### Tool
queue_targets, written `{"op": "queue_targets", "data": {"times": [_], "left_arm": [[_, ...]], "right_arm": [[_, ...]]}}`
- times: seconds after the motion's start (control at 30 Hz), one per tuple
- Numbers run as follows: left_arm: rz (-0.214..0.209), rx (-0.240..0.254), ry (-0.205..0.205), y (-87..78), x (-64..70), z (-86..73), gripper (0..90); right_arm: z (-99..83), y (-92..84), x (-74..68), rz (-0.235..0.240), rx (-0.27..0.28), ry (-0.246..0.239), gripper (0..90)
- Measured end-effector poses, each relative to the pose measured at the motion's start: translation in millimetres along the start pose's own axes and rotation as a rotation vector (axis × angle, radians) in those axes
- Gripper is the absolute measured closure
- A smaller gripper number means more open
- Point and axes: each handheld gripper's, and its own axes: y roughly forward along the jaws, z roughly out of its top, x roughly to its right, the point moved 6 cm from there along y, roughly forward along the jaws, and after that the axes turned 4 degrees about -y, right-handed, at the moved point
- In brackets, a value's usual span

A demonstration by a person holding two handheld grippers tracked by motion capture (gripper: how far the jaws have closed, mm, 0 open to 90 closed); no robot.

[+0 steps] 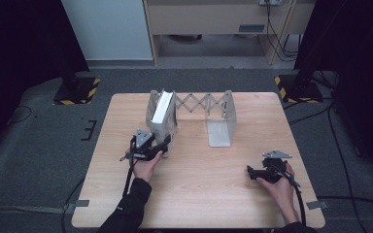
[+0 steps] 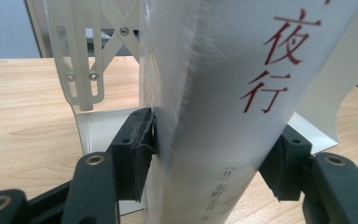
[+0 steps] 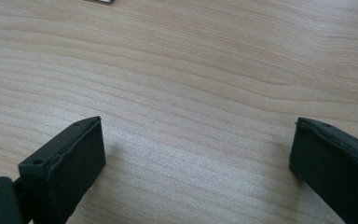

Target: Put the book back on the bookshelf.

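My left gripper (image 2: 209, 158) has its two black pads (image 2: 137, 149) pressed against either face of a white book (image 2: 223, 93), low down near the spine end, so I count it as clamped on the book. Red characters run down the spine, facing me in the left gripper view. The book stands upright, long axis vertical, in the left bay of an expanding metal book rack (image 1: 194, 104), whose white end plate (image 2: 81, 60) and scissor links sit just behind and beside the book. In the high view the left gripper (image 1: 161, 145) comes at the book (image 1: 162, 109) from the near side, so the book lies straight ahead of the jaws and away from me, toward the back of the wooden table (image 1: 199, 179).

My right gripper (image 3: 196, 158) is spread wide with nothing between its pads (image 3: 67, 163), just bare wood below. It rests at the near right of the table (image 1: 264, 172), well apart from the rack.

The left hand (image 1: 145, 167) is plainly the one at work. I judge that the next move, whether seating or drawing the book, runs along the rack's slot toward or away from me, keeping the book upright between the plates.
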Motion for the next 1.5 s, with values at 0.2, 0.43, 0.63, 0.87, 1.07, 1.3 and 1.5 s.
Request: {"op": "queue_targets", "data": {"times": [0.2,0.43,0.63,0.87,1.07,1.3,1.5], "left_arm": [[-0.013,-0.029,0.023,-9.8,1.9,-0.9,42.3],[-0.008,-0.028,0.030,-13.1,4.5,-4.2,45.2],[-0.007,-0.033,0.027,-10.7,5.4,-3.2,45.1],[-0.016,-0.041,0.024,0.4,9.6,-0.4,42.5],[0.003,-0.067,0.055,8.5,12.3,3.8,41.7],[0.007,-0.046,0.021,14.5,4.3,7.4,42.4],[0.030,-0.037,0.028,26.4,1.6,12.5,42.2]], "right_arm": [[0.0,0.0,0.0,0.000,0.000,0.000,3.7],[0.0,0.0,0.0,-0.001,0.001,-0.002,3.9],[0.1,0.0,-0.1,-0.001,0.000,-0.001,3.9],[0.1,0.0,-0.1,-0.001,0.001,-0.001,3.9],[0.1,0.0,-0.1,-0.001,0.001,-0.001,3.9],[0.1,0.0,-0.1,-0.001,0.001,-0.001,3.9],[0.1,0.0,-0.1,-0.001,0.001,-0.001,3.9]]}}
